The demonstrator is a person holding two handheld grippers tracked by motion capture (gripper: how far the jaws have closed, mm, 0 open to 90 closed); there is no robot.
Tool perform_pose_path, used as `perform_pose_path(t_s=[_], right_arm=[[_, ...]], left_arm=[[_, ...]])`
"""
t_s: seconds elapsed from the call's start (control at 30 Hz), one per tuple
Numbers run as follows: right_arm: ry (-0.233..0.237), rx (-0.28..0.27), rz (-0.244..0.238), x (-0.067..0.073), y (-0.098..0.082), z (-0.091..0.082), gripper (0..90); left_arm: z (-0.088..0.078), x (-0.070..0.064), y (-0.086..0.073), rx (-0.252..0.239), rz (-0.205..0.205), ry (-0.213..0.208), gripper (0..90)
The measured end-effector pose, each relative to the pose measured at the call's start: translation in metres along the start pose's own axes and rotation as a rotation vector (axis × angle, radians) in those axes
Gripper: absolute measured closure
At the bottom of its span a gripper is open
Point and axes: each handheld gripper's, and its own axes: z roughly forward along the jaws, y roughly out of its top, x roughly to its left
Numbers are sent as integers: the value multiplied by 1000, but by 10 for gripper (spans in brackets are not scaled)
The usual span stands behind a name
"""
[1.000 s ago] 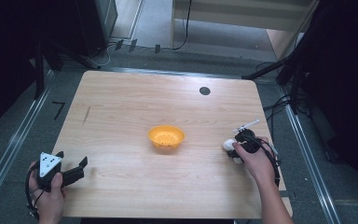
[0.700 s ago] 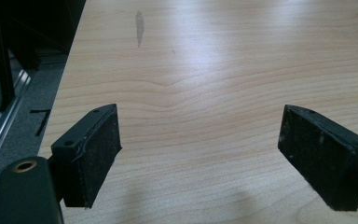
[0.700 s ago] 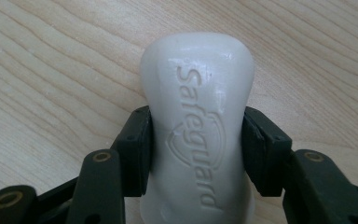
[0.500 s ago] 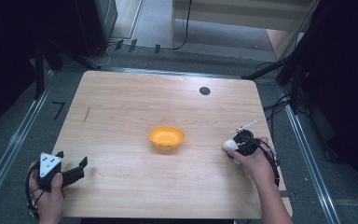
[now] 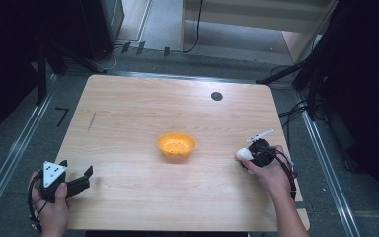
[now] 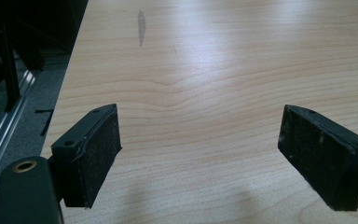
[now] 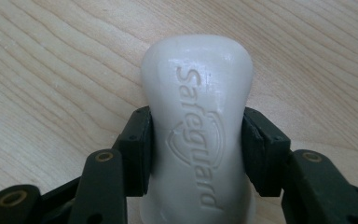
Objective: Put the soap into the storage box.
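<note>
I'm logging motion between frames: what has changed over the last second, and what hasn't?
The right gripper, shut on the white soap, has drifted slightly nearer the person with the soap; its hold is as before. The left gripper stays open at the table's near left corner, and the orange bowl has not moved.

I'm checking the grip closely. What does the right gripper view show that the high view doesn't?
The right gripper view alone shows the "Safeguard" lettering on the white soap bar and both jaws pressed against its narrowed sides. The high view alone shows the orange bowl mid-table and the left hand-held gripper, jaws apart. Both show the right hand-held gripper holding the soap over the wooden table.
</note>
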Motion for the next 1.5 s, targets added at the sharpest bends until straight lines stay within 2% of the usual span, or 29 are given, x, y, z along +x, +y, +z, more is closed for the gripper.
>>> perform_pose_path(t_s=[0.2, 0.3, 0.37, 0.5, 0.77, 1.5], right_arm=[[11, -10, -7, -1, -2, -2, 513], [-3, -26, -17, -2, -3, -6, 513], [10, -39, -21, -2, -3, -11, 514], [6, -47, -62, 1, 3, -21, 514], [21, -105, -86, 6, 14, -29, 514], [59, -109, -213, 27, 40, -31, 515]], left_arm=[[0, 1, 0, -1, -8, 3, 138], [0, 1, 0, 4, -4, 6, 138], [0, 1, 0, 3, -3, 6, 138], [0, 0, 0, -4, -4, 9, 138], [-1, 1, 0, -4, -8, 8, 138], [0, 2, 0, -4, -13, 4, 138]])
